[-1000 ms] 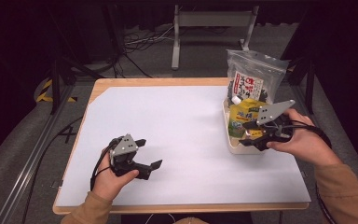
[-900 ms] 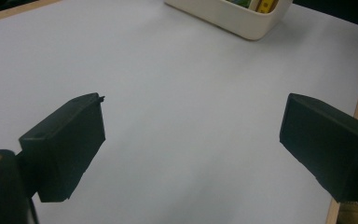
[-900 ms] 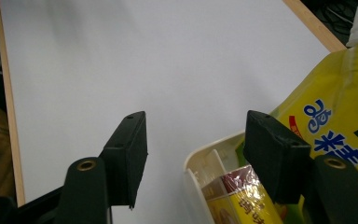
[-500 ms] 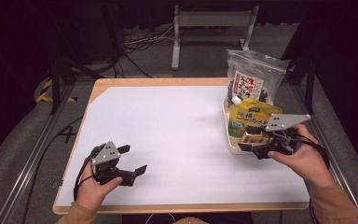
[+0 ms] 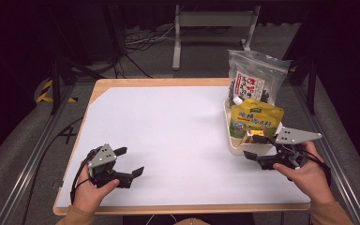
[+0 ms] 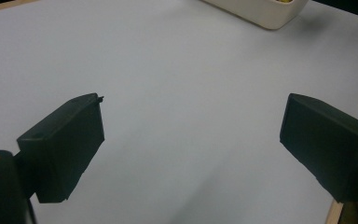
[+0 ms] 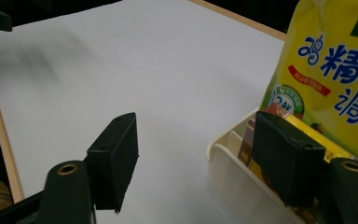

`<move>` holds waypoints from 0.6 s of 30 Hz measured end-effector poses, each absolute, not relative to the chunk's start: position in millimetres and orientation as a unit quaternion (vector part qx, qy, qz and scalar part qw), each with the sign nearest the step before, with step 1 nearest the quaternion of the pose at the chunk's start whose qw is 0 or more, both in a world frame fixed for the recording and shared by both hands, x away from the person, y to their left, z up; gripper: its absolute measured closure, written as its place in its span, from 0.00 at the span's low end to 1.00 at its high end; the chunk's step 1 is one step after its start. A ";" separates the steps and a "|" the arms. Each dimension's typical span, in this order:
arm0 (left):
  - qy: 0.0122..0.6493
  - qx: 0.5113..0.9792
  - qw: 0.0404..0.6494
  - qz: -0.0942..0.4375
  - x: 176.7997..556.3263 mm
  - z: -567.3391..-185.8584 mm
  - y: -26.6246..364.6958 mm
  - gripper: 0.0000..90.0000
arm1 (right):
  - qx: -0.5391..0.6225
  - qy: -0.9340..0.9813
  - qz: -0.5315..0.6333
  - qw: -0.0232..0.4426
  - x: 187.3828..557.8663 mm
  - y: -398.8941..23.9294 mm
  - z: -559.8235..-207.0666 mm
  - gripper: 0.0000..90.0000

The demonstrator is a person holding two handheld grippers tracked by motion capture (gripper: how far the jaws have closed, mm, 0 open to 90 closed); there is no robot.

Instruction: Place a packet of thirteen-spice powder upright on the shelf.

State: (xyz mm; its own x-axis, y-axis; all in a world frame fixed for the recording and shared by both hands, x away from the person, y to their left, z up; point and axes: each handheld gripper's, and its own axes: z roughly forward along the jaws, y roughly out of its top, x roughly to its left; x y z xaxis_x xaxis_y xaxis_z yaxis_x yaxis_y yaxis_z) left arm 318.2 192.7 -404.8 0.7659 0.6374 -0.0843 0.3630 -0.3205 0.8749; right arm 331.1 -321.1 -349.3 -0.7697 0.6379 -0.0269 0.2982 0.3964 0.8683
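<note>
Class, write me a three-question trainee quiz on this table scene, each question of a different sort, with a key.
1. True or false: the yellow pouch lies flat on the white sheet.
2. Which hand-held gripper is nearer the cream bin? A left B right
3. Fill in: behind the yellow pouch stands a clear ____ of dark contents.

Key: 1 false, it stands in the bin; 2 B; 3 bag.

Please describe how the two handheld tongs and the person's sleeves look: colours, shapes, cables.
Both tongs, the left tongs and the right tongs, are black, each with two blocky, flat-faced jaws. On top of each sits a grey three-cornered plate with small holes. A black cable loops from the left one. The sleeves are tan-brown.
</note>
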 end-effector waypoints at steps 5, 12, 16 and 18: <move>0.306 0.800 0.496 0.143 316.2 -407.1 194.9 0.07 | 0.298 0.807 0.474 0.188 326.0 -325.7 -360.3 0.33; 0.302 0.798 0.501 0.145 315.6 -410.5 196.8 0.07 | 0.299 0.796 0.484 0.205 322.0 -325.8 -370.8 0.33; 0.303 0.796 0.505 0.142 315.6 -411.7 197.2 0.07 | 0.302 0.787 0.492 0.216 319.4 -325.1 -378.7 0.31; 0.302 0.796 0.505 0.143 315.9 -412.0 197.7 0.07 | 0.302 0.782 0.500 0.220 318.3 -324.5 -381.8 0.30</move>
